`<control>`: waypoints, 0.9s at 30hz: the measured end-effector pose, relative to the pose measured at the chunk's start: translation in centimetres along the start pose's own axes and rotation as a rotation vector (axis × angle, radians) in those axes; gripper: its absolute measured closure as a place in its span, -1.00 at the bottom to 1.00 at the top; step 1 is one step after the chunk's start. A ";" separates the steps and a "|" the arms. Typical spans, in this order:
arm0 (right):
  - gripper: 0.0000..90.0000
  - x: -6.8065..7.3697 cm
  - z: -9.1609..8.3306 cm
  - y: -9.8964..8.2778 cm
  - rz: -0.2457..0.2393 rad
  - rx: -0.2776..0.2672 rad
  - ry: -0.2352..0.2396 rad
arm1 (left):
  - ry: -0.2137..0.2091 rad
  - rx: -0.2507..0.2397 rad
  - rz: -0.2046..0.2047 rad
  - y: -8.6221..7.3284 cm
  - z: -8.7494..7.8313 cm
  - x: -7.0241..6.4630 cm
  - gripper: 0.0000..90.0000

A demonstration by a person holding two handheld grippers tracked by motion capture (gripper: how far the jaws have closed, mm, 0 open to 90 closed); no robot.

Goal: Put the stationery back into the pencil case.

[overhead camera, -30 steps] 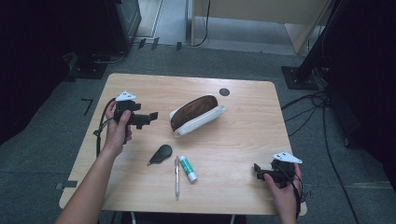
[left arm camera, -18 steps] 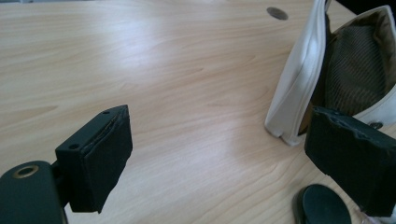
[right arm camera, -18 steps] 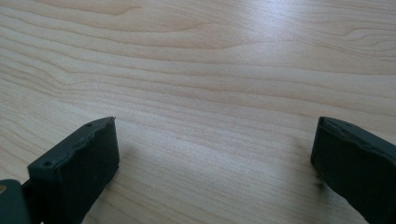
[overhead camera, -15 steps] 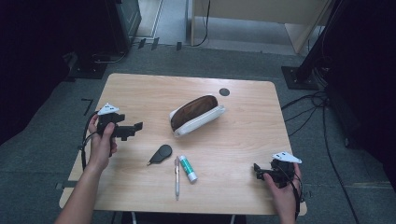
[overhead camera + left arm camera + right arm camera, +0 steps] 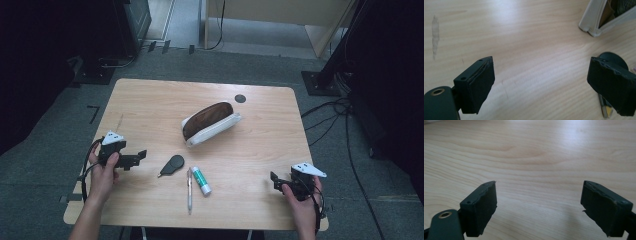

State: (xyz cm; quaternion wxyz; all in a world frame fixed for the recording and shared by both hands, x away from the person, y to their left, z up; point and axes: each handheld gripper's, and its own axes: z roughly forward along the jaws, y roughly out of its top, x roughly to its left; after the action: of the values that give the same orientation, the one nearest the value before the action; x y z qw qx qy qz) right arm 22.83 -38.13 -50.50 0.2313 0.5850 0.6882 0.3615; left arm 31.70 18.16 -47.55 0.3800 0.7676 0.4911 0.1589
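A white pencil case (image 5: 210,122) with a brown inside lies open at the table's middle; its white end also shows at the top right of the left gripper view (image 5: 596,22). In front of it lie a black oval piece (image 5: 172,164), a pen (image 5: 189,192) and a green-and-white tube (image 5: 201,180). My left gripper (image 5: 140,155) is low at the table's left, open (image 5: 540,67), pointing toward the black oval piece (image 5: 610,56), which lies partly behind its right jaw. My right gripper (image 5: 274,181) rests at the near right corner, open (image 5: 539,187) over bare wood; its jaws have just been closing a little, with nothing between them.
The wooden table (image 5: 150,100) has a small black round mark (image 5: 240,98) at the back right. Cables and dark stands lie on the grey floor around it. A pale streak marks the wood (image 5: 435,35) to the left in the left gripper view.
My left hand has drawn back from beside the pencil case toward the near left edge and sunk lower. The right hand has stayed put.
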 end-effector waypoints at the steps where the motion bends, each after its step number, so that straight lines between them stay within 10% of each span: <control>1: -0.70 0.3 -0.2 0.2 -0.008 -0.005 0.004 | 0.007 0.003 0.001 -0.4 -0.1 0.0 -0.82; 27: -0.32 11.0 -0.9 3.2 -0.135 -0.098 0.249 | 0.113 0.098 0.015 -6.3 -1.3 -0.1 -0.86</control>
State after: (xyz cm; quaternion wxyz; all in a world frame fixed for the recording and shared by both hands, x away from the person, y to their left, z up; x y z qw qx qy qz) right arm 21.90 -27.47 -46.30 0.1959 0.4762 0.7309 0.4480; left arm 26.83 20.11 -51.35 0.3123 0.7788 0.5132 0.1804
